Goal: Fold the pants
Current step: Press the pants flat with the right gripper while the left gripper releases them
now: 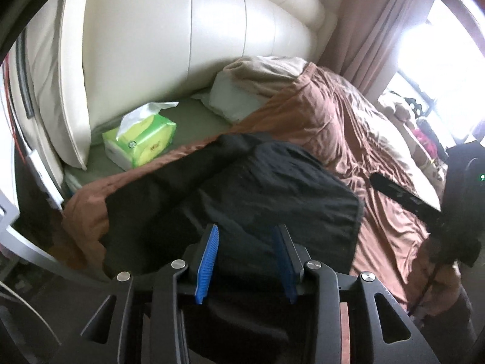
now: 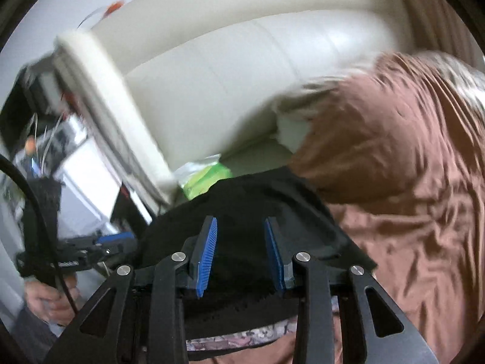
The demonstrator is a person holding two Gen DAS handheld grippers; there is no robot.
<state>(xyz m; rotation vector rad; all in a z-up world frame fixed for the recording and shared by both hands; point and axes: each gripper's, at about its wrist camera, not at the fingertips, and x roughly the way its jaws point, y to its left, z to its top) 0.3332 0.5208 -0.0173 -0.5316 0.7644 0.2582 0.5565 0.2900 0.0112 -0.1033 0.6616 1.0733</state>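
Observation:
The black pants [image 1: 257,182] lie folded into a thick rectangle on the brown bedspread [image 1: 363,139]. In the left wrist view my left gripper [image 1: 247,227] hangs just above their near part, its blue pads apart and nothing pinched between them. My right gripper [image 1: 460,200] shows at the right edge, one finger out over the bedspread beside the pants' right side. The right wrist view is blurred. There the right gripper [image 2: 241,219] stands partly open over the pants [image 2: 251,200], with black cloth behind the gap. A hand [image 2: 48,297] holds the left gripper [image 2: 106,242] at lower left.
A green tissue pack [image 1: 141,142] sits on the olive sheet by the cream padded headboard [image 1: 182,45]. A white pillow [image 1: 236,97] lies half under the bedspread. Pink curtains [image 1: 379,30] and a bright window [image 1: 439,60] are at the far right. Patterned fabric [image 2: 236,339] shows below the right gripper.

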